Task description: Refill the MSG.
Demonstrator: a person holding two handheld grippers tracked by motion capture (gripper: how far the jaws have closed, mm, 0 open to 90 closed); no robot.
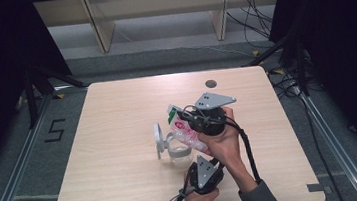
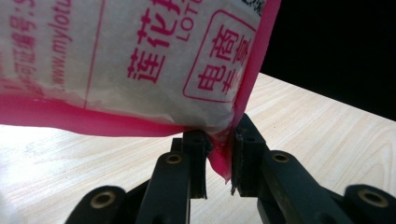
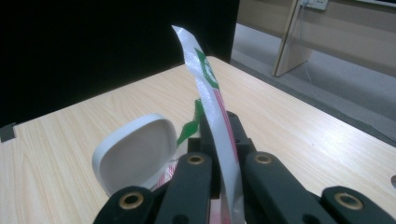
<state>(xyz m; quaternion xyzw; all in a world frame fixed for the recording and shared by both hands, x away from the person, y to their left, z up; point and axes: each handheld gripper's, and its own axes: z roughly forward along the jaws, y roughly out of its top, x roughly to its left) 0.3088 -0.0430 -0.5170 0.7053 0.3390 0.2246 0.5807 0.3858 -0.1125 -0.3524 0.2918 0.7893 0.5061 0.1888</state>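
While both hands sit low at six o'clock on the worktop [image 1: 117, 112], the left hand-held gripper [image 1: 200, 171] has its jaws nearly closed, pinching the pink bottom corner of the packet [image 1: 184, 127]. Just beyond, the right hand-held gripper [image 1: 196, 121] is clamped tight on the packet's upper edge, so the packet hangs tilted over the clear container [image 1: 179, 148] at centre, white lid [image 1: 158, 139] standing at its nine o'clock. My read: this is the pouring or tearing step; next comes a steady pull or tip over the mouth. The left gripper view shows the printed pink seam [image 2: 219, 154]; the right gripper view shows the green-marked top [image 3: 205, 74] and lid underside [image 3: 135, 151].
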